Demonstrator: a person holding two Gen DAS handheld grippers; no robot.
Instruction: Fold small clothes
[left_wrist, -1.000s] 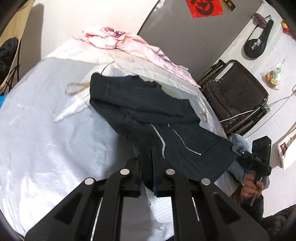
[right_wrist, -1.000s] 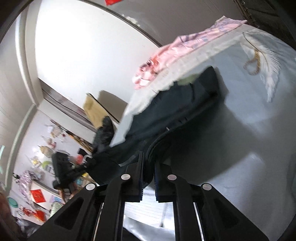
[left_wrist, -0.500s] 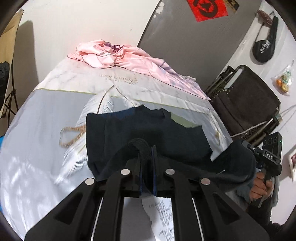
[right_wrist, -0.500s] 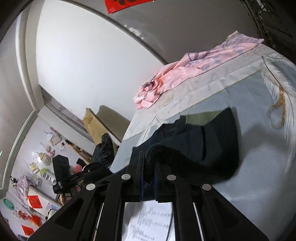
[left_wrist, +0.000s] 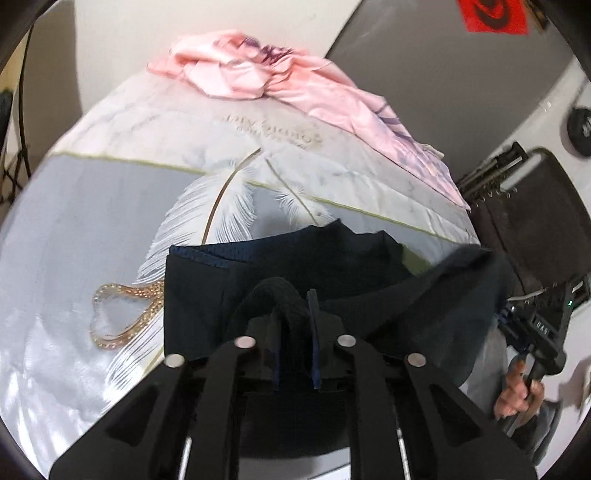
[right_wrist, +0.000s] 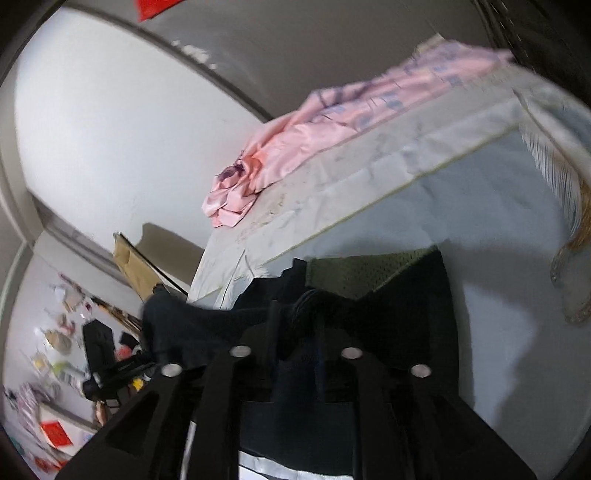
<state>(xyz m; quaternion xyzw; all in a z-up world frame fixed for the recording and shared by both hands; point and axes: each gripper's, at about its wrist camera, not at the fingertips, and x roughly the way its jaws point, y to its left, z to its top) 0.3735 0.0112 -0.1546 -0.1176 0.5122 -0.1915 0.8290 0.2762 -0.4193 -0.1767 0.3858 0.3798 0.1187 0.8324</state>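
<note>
My two hand-held grippers (left_wrist: 295, 328) (right_wrist: 295, 332), each clamped on the dark shorts (left_wrist: 258, 295), have carried one edge over, half-folding them.

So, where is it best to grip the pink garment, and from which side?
Grip the bunched folds of the pink garment at its left end, coming from the near side over the bare sheet: raised creases there give something to pinch, while the rest lies flat along the far edge.
</note>
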